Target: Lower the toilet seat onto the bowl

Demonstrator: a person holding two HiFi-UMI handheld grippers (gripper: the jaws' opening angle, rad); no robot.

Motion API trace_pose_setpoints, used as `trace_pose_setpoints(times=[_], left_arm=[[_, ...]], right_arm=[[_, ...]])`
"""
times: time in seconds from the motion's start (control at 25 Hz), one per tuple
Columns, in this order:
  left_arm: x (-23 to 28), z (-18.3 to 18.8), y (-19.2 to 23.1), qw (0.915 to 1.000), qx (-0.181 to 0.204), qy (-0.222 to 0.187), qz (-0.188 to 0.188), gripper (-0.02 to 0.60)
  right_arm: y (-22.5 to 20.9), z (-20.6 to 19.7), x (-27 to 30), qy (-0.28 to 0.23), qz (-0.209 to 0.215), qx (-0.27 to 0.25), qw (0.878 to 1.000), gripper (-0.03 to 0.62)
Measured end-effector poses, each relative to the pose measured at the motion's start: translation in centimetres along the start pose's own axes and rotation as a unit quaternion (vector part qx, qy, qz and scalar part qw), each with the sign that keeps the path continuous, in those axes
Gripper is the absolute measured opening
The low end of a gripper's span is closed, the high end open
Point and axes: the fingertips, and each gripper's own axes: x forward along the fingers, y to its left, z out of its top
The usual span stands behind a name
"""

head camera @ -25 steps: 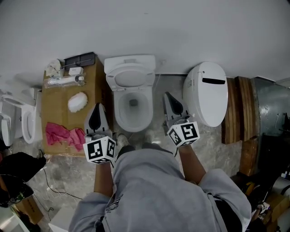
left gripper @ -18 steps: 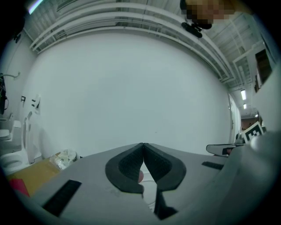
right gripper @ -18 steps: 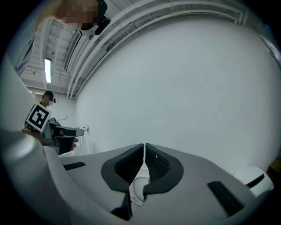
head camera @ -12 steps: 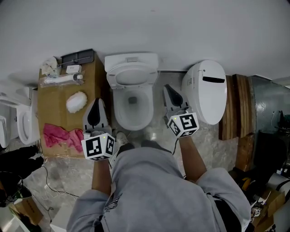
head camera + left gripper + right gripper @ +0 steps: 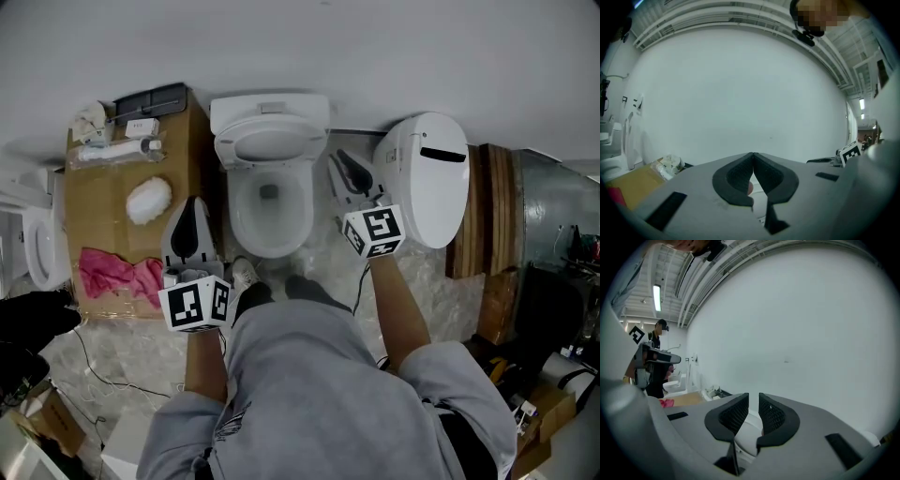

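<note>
While its jaws are opening, our right gripper (image 5: 753, 403) shows only a narrow gap with nothing caught in it, and pale porcelain lies beyond the pads. We judge this to be preparation, making room to take an edge. From the head view the right gripper (image 5: 338, 161) hangs just beside the toilet's right flank, near the toilet seat (image 5: 314, 147), which appears to be raised against the tank (image 5: 270, 111) and not yet down on the bowl (image 5: 303, 221). Our left gripper (image 5: 753, 157) is pressed closed on nothing. It waits low at the bowl's left side (image 5: 194, 203), probably kept clear so one arm can do the lowering. Farther left, a cardboard surface (image 5: 98, 220) carries a pink cloth (image 5: 117, 274). To the right a separate white lid (image 5: 424, 178) rests on the floor.
</note>
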Motion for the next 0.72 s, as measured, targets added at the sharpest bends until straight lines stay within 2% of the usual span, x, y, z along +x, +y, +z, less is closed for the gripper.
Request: trace_pose_setpoints(times=[0.44, 0.72], left_arm=[[1.6, -0.8, 0.9, 1.0, -0.004, 0.008, 0.002, 0.0], [2.2, -1.3, 2.5, 0.9998, -0.007, 0.011, 0.015, 0.0]], right_arm=[[-0.4, -3.0, 5.4, 0.044, 0.035, -0.06, 0.997, 0.089], [-1.2, -7.9, 9.6, 0.105, 0.058, -0.105, 0.987, 0.115]])
